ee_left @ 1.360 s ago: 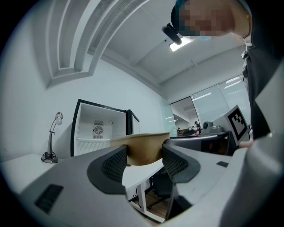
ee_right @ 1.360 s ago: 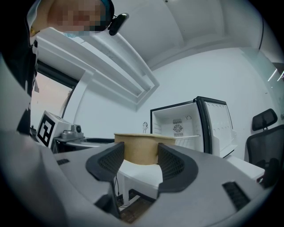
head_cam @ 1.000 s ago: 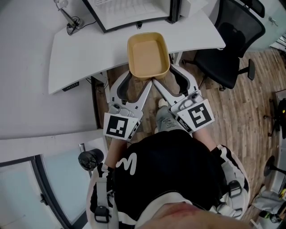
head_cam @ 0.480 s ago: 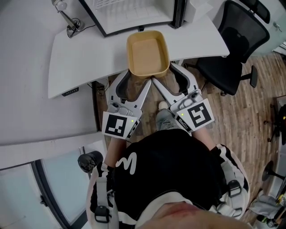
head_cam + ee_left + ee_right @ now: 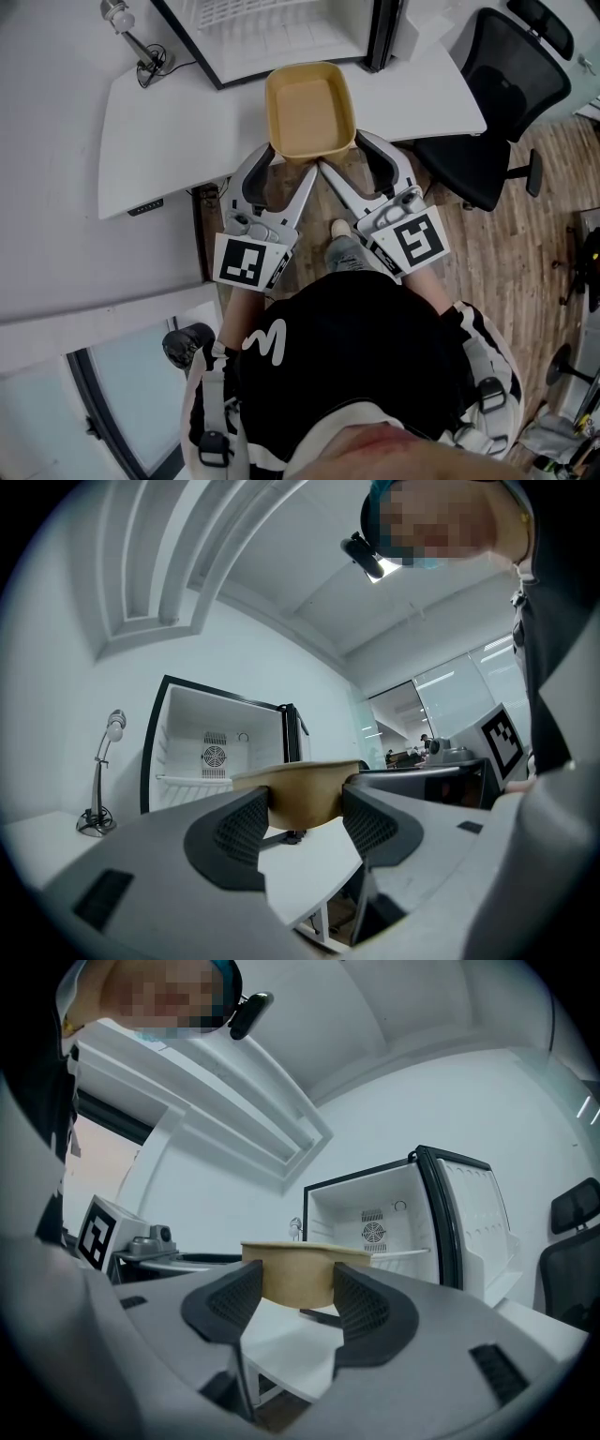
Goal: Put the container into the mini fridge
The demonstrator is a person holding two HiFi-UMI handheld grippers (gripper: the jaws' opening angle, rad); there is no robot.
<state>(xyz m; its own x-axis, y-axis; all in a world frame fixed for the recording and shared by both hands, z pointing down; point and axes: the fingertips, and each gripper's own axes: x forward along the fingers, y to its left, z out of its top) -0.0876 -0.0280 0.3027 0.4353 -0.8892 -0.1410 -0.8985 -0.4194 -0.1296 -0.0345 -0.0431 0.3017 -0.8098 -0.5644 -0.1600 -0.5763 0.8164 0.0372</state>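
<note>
Head view, looking steeply down: I hold a tan, rounded-rectangular paper container (image 5: 310,111) out ahead of me with both tools. My left gripper (image 5: 289,161) is clamped on the near-left corner and my right gripper (image 5: 348,155) on the near-right corner. Each gripper view shows the ribbed black jaws pressed against the container's side walls, with the tan body (image 5: 305,797) (image 5: 298,1277) filling the gap between them.

The container reaches forward from my jaws, its long axis running straight away from me, open top upward and level. It hangs over the near edge of the flat white desk (image 5: 159,122), apparently clear of the surface.

Directly beyond its far end stands the open white mini fridge with a black frame (image 5: 281,28), its cavity facing my jaws. Both grippers sit equally near, so I judge a straight push forward is needed.
</note>
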